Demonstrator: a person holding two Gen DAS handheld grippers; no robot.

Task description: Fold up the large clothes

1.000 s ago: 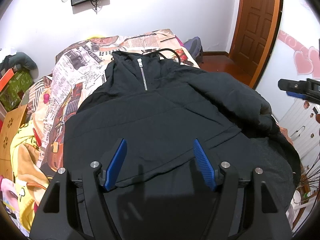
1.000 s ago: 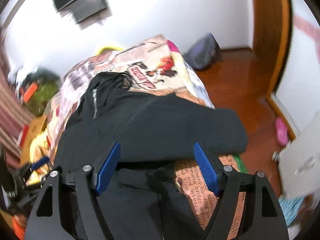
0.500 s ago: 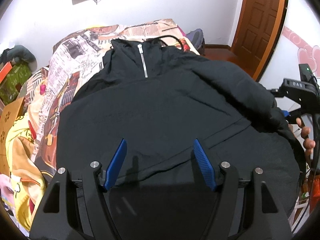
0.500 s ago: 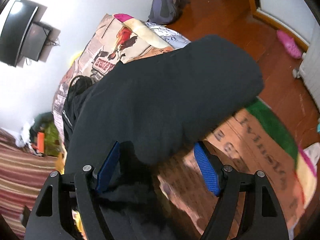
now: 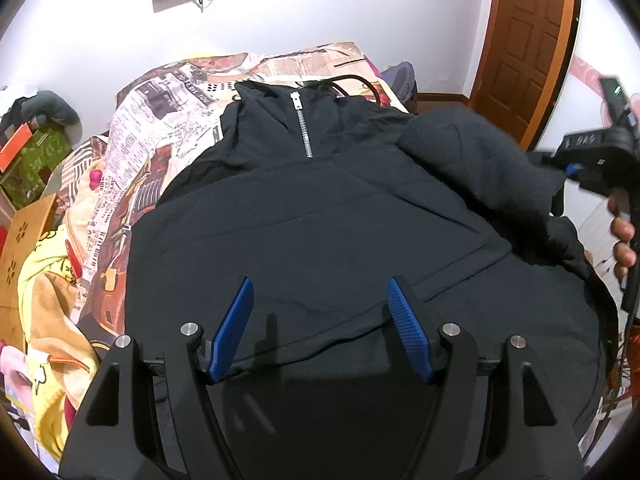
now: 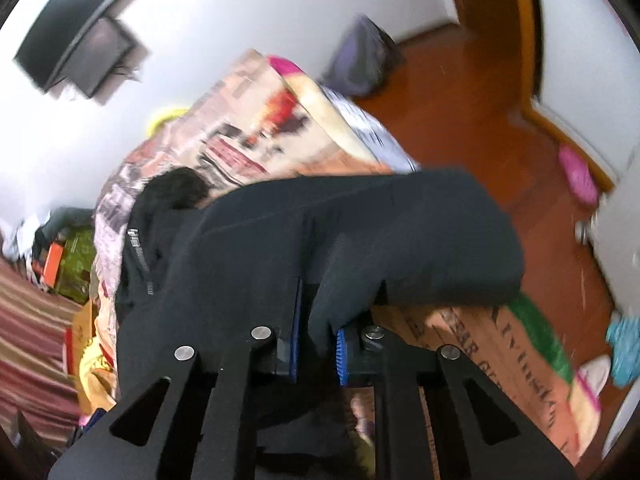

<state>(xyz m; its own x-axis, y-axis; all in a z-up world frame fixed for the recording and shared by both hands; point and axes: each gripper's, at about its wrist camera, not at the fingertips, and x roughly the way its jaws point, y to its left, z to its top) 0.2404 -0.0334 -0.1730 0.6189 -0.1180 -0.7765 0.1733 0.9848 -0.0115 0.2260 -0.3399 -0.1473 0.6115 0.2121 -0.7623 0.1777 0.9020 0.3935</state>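
A large black hooded jacket (image 5: 320,216) with a silver half zip (image 5: 302,128) lies face up on the bed. My left gripper (image 5: 320,320) is open and empty, hovering over the jacket's lower front. My right gripper (image 6: 318,344) is shut on the jacket's right sleeve (image 6: 400,236) and holds it lifted off the bed. In the left wrist view the right gripper (image 5: 576,168) shows at the far right, with the raised sleeve (image 5: 472,148) beside it.
The bed has a newspaper-print cover (image 5: 160,120). Yellow clothes (image 5: 44,320) and boxes (image 5: 24,160) lie at its left. A wooden door (image 5: 524,40) and wood floor (image 6: 460,92) are at the right, with a bag (image 6: 360,56) and pink slipper (image 6: 578,176).
My right gripper has closed on the right sleeve and raised it. The left gripper has stayed open over the jacket's front, with its view shifted slightly.
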